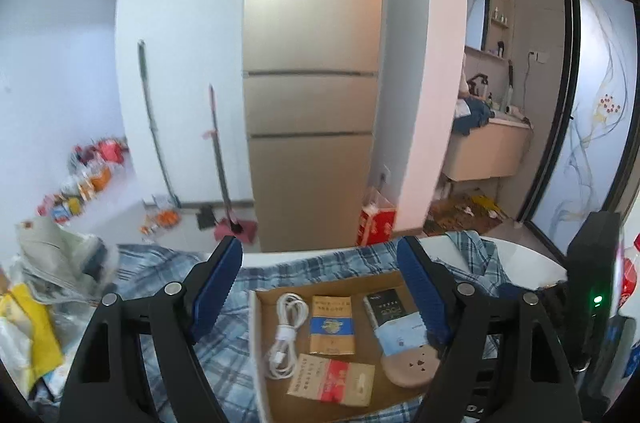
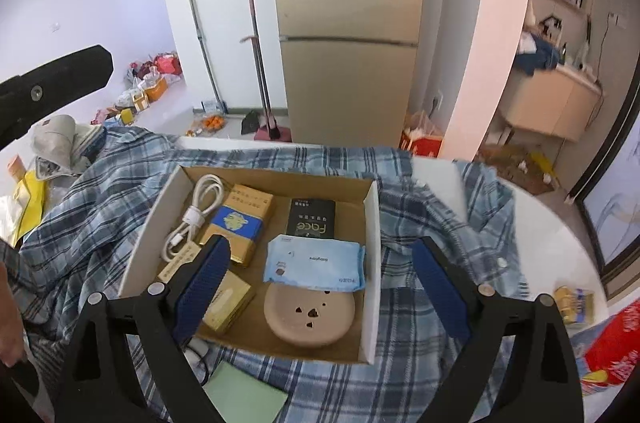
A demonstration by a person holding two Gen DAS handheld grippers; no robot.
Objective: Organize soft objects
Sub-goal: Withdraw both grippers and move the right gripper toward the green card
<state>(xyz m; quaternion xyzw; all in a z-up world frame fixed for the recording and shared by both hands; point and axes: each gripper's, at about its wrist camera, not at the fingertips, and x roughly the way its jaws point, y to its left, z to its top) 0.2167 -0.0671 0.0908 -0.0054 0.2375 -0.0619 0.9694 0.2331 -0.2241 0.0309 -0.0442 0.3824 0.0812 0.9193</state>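
Item: cardboard tray [image 2: 372, 223], lying on a blue plaid shirt [image 2: 432, 223] spread over a white table [image 2: 552, 223].

Contents: white cable [image 2: 196, 219], gold-and-blue carton [image 2: 240, 223], black "Face" pack [image 2: 311, 219], blue tissue pack [image 2: 316, 265] overlapping a round pink pad [image 2: 310, 315], and a gold box [image 2: 228, 303] near the front.

Left gripper [image 1: 320, 287]: jaws standing spread, pinching nothing, hovering over the tray.

Right gripper [image 2: 320, 287]: jaws spread wide, empty, its left finger hanging in front of the gold box.

Step, as I judge it: the tray is looking filled, both tools free. The next move is probably calling for the loose shirt, a two-handed gather or fold.
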